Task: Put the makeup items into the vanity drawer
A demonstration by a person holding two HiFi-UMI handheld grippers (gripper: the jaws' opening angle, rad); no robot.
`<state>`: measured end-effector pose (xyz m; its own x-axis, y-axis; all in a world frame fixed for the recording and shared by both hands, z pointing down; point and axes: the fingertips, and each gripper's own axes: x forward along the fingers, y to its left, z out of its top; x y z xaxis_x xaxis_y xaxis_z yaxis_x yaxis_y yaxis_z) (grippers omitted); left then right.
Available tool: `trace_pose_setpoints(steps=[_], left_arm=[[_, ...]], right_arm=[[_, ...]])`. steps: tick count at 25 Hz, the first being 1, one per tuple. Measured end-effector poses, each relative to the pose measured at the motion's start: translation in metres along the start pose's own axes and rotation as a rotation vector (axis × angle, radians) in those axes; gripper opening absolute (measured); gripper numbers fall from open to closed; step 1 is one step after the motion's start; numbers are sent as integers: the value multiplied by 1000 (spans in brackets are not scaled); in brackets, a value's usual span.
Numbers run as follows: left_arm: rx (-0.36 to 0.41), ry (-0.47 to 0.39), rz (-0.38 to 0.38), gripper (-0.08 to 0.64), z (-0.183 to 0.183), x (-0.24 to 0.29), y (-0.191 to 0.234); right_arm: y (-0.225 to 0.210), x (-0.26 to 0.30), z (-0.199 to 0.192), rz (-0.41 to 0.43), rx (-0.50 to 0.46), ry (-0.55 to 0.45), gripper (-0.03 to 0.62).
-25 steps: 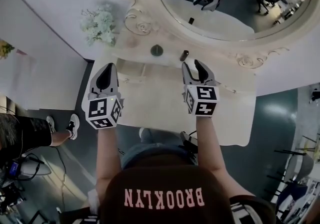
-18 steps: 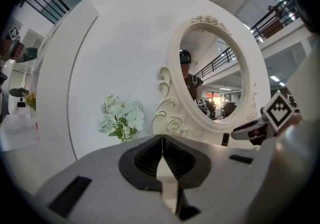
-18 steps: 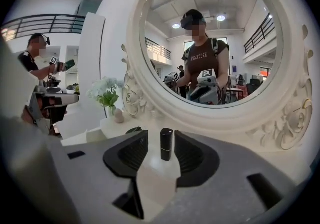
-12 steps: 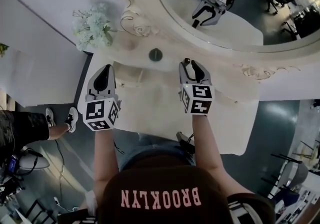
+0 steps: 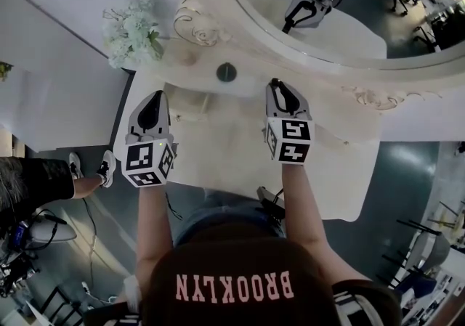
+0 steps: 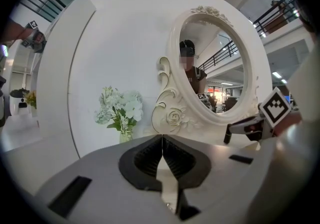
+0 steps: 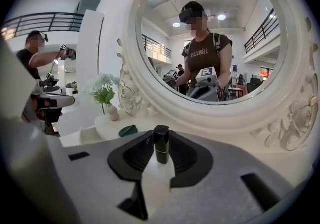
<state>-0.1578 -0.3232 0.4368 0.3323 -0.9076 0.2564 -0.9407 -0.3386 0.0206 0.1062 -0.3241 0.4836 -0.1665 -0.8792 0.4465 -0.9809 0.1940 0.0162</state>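
Observation:
A black lipstick tube (image 7: 161,149) stands upright on the white vanity top (image 5: 225,150) below the mirror. My right gripper (image 7: 161,137) is closing around it, and the pads touch its sides. Seen from the head, the lipstick's dark top (image 5: 274,84) shows at the tips of the right gripper (image 5: 277,91). A round green compact (image 5: 227,72) lies left of it near the mirror frame, and the right gripper view shows the same compact (image 7: 128,130). My left gripper (image 5: 155,97) hovers over the left part of the top, shut and empty, as the left gripper (image 6: 162,140) shows in its own view.
A small open white drawer (image 5: 190,105) sits at the back left of the vanity top. A vase of white flowers (image 5: 134,30) stands at the far left corner. The ornate oval mirror (image 5: 327,5) rises close behind. A person's leg (image 5: 87,183) is at the left.
My right gripper has moved forward to the lipstick and its jaws have narrowed around it. The left gripper has kept its place.

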Motion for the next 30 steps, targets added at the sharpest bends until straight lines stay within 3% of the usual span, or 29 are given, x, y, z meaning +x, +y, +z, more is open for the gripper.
trace_pose_setpoints(steps=[17,30], left_arm=[[-13,-83,29,6,18,-50,14],[-20,-104,37,6,26,-75,65]], right_arm=[[25,-43,26,12,-10,-86,78],[90,-43,36,44,-17,-100,78]])
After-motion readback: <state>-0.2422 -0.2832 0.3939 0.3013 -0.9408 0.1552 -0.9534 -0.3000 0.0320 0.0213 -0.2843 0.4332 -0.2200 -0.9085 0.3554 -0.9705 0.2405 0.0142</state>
